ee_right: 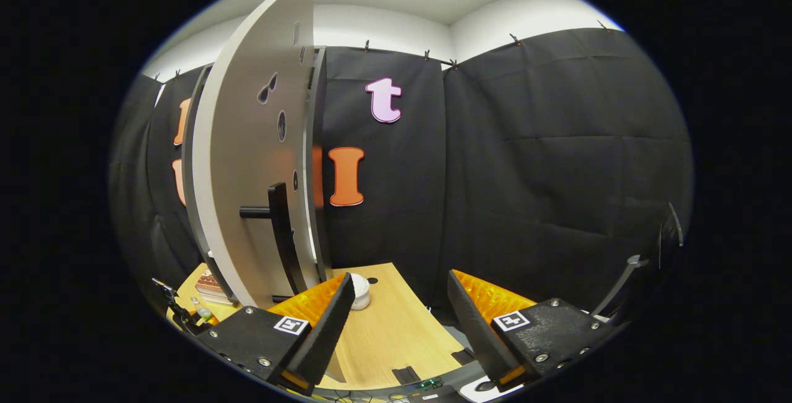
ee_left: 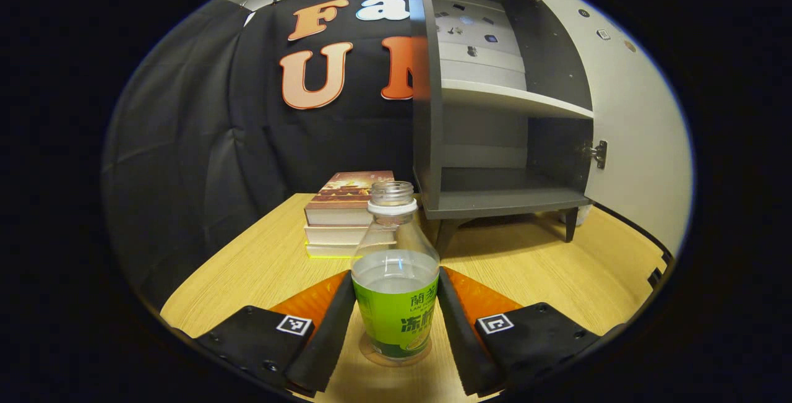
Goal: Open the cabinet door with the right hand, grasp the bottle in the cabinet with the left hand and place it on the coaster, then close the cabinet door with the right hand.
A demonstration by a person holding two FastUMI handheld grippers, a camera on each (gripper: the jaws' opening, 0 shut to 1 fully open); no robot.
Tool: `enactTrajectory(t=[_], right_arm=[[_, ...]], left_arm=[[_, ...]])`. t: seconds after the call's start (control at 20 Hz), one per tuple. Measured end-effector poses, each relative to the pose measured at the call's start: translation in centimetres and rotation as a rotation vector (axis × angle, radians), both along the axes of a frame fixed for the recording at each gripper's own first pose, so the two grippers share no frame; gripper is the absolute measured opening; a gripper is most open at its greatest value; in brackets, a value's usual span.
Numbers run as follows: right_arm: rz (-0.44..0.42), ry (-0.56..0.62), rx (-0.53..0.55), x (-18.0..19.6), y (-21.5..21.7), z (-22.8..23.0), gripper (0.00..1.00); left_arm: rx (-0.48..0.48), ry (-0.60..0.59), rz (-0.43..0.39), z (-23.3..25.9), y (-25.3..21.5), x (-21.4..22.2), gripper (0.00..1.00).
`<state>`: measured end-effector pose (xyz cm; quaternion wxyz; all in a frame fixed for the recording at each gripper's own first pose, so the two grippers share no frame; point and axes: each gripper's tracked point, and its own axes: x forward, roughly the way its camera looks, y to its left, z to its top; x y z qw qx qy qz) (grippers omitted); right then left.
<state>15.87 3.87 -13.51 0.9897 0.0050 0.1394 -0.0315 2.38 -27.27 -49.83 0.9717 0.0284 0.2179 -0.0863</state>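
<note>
On the table [ee_left: 260, 267], left gripper [ee_left: 396, 322] jaws clasping bottle [ee_left: 396, 294]

Black gripper [ee_left: 396, 329] bodies — screws, 2 square markers.

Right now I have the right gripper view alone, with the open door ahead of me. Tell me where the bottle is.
Observer: The bottle stands upright on the table, out of the cabinet.
Operator: Report the left gripper.
Observer: The left gripper has a finger against each side of the bottle.
Operator: Check the cap.
Observer: No cap; the bottle's mouth is open.
</note>
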Motion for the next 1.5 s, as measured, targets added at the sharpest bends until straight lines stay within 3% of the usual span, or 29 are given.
enactTrajectory(t=[0.95,1.15,1.2,1.3,1.35,1.4,1.45,1.5], right_arm=[[0.05,0.009,0.011,0.2,1.2,-0.3,0.93],[0.058,0.002,-0.001,0.3,1.2,-0.3,0.93],[0.059,0.0,-0.006,0.3,1.1,-0.2,0.93],[0.057,-0.005,-0.01,0.4,1.0,-0.2,0.93],[0.056,-0.009,-0.011,0.4,1.1,-0.2,0.99],[0.059,-0.012,-0.01,0.5,1.1,-0.2,0.93],[0.067,-0.014,-0.008,0.6,1.4,-0.2,0.99],[0.074,-0.018,-0.008,0.6,1.6,-0.2,0.92]], left_arm=[[0.031,0.019,0.012,2.3,0.4,-1.4,0.86],[0.015,0.005,0.02,4.6,0.2,-1.6,0.87],[0.012,-0.005,0.02,5.5,0.3,-1.7,0.95],[0.013,-0.032,0.015,7.8,0.3,-1.9,0.98],[0.017,-0.049,0.012,9.2,0.3,-1.9,0.98],[0.022,-0.066,0.005,10.7,0.4,-2.0,0.98],[0.029,-0.091,0.003,12.4,0.6,-2.0,0.98],[0.035,-0.117,0.007,14.2,0.9,-2.0,0.98]])
